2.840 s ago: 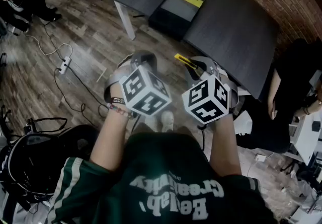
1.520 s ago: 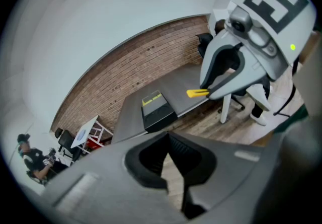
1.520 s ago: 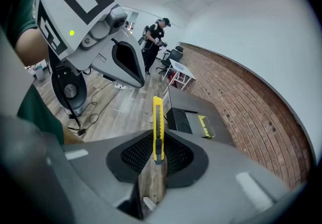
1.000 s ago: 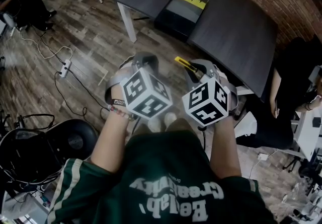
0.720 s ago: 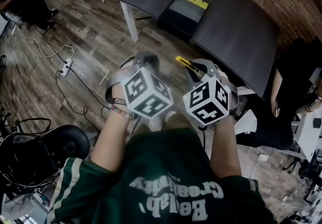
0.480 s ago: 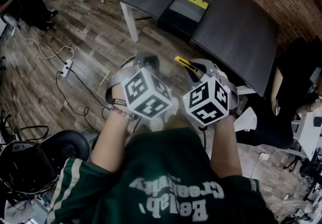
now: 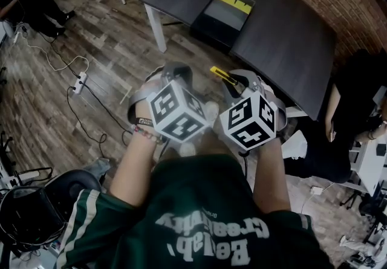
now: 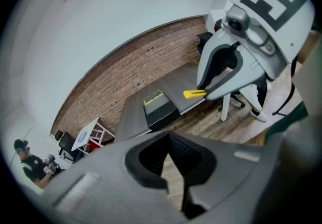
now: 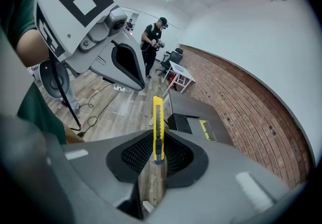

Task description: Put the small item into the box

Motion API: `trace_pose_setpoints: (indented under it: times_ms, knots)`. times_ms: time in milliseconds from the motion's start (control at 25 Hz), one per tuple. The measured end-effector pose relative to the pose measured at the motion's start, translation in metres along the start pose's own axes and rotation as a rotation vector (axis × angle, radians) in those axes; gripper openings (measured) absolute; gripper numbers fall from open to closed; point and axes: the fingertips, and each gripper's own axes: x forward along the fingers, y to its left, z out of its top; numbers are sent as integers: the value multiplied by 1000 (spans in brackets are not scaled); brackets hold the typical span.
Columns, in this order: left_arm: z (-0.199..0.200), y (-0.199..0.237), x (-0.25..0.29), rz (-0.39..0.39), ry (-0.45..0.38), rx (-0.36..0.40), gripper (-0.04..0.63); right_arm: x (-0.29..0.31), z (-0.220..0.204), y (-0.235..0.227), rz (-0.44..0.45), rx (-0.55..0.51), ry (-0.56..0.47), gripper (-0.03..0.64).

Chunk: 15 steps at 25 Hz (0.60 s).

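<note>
**Head view.** The left gripper (image 7: 173, 71) and the right gripper (image 7: 234, 83) are held side by side, clear of the table (image 7: 284, 44). A yellow utility knife (image 7: 220, 74) projects forward from the right gripper's tip. The box (image 7: 222, 12) lies open on the table, well ahead of both tools.

**Left gripper view.** The left gripper (image 8: 169, 141) has its jaws closed together at the tips with nothing between them. The right gripper (image 8: 217, 86) is up and to the right, with the utility knife (image 8: 194, 93) at its tip. The box (image 8: 160, 109) lies beyond.

**Right gripper view.** The right gripper (image 9: 157, 155) is clamped on the lower end of the utility knife (image 9: 158, 126), which extends straight out along the jaws. The box (image 9: 194, 124) lies ahead and slightly right.
</note>
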Motion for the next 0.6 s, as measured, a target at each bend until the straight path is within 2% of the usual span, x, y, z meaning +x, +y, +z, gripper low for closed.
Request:
trace_pose_setpoints:
  times_ms: [600]
  knots:
    - [33, 39, 57, 17, 35, 9, 3, 45, -2, -68, 19, -4, -33, 71]
